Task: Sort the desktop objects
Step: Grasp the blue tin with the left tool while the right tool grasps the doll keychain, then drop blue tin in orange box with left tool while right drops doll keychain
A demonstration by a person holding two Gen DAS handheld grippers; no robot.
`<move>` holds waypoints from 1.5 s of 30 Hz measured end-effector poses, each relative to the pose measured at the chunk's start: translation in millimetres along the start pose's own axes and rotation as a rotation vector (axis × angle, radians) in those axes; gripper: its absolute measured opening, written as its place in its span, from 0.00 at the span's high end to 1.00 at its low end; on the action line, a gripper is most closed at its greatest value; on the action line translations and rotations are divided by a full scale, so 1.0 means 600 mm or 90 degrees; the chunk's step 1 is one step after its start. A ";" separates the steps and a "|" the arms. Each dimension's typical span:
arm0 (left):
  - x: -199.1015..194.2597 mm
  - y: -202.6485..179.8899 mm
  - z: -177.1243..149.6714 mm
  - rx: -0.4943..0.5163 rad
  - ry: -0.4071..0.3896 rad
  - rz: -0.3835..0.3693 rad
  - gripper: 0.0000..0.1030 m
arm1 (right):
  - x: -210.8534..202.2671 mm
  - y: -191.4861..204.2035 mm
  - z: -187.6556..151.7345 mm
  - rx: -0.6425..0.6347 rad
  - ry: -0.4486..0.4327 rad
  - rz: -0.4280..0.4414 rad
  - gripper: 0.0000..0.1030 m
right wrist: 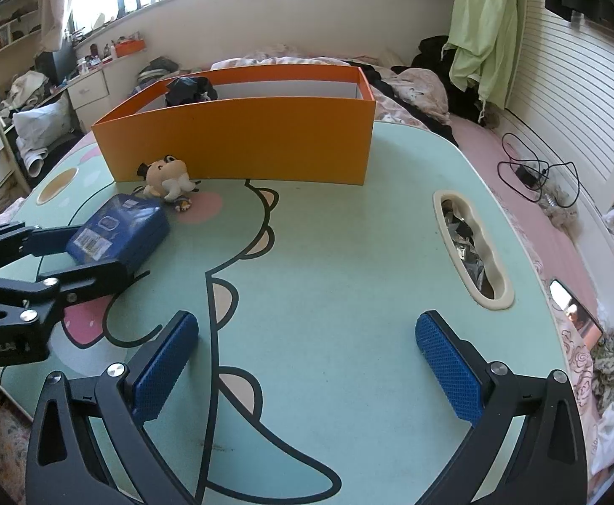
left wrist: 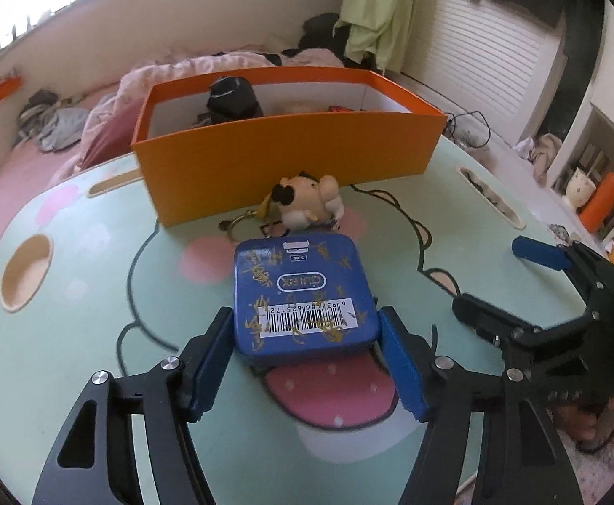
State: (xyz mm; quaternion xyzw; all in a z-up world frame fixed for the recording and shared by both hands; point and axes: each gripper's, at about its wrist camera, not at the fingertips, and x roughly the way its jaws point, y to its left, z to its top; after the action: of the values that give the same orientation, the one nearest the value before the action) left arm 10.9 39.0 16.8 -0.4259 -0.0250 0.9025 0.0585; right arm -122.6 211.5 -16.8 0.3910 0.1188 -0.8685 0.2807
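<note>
Surface (right wrist: 349,252) is mint green with a cartoon print and a round recess near its left edge. Left gripper (left wrist: 307,336) has its blue fingers (left wrist: 210,362) set against both sides of the blue tin (left wrist: 305,294), barcode face up; the tin's near end looks raised slightly off the surface. At 12 o'clock from the tin, just beyond its far edge, lie a small plush toy (left wrist: 307,202) and a keyring (left wrist: 239,223); they sit between the tin and the orange box (left wrist: 286,155). The plush touches or nearly touches the box's front wall. A dark object (left wrist: 233,99) stands inside the box, toward its left end. At 3 o'clock from the tin, well apart, the right gripper (right wrist: 307,362) hovers over bare surface, fingers wide apart with nothing between them. Farther right, an elongated slot (right wrist: 471,248) in the surface holds dark clutter. A bed (right wrist: 538,219) lies beyond.
</note>
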 end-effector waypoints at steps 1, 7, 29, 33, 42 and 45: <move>-0.004 0.001 -0.004 -0.001 -0.005 -0.001 0.35 | 0.000 0.000 0.000 0.000 0.000 0.000 0.00; -0.046 0.010 -0.025 0.007 -0.043 0.014 0.35 | 0.000 0.000 0.000 0.001 0.000 0.000 0.00; -0.033 0.020 -0.037 0.020 -0.043 0.032 0.31 | 0.052 0.130 0.132 -0.060 0.016 0.117 0.14; -0.030 0.024 -0.038 0.017 -0.040 0.012 0.36 | 0.088 0.160 0.134 -0.089 0.048 0.106 0.46; -0.065 0.015 -0.027 0.024 -0.074 -0.001 0.36 | 0.026 0.110 0.100 -0.061 0.014 0.157 0.59; -0.092 0.013 -0.003 0.033 -0.105 -0.014 0.36 | -0.006 0.082 0.106 -0.033 -0.011 0.164 0.59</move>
State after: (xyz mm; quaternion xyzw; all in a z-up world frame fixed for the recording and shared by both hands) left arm 46.5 24.1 57.0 -0.3481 -0.0108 0.9342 0.0770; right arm -130.8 145.9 28.9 0.3879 0.0873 -0.8253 0.4010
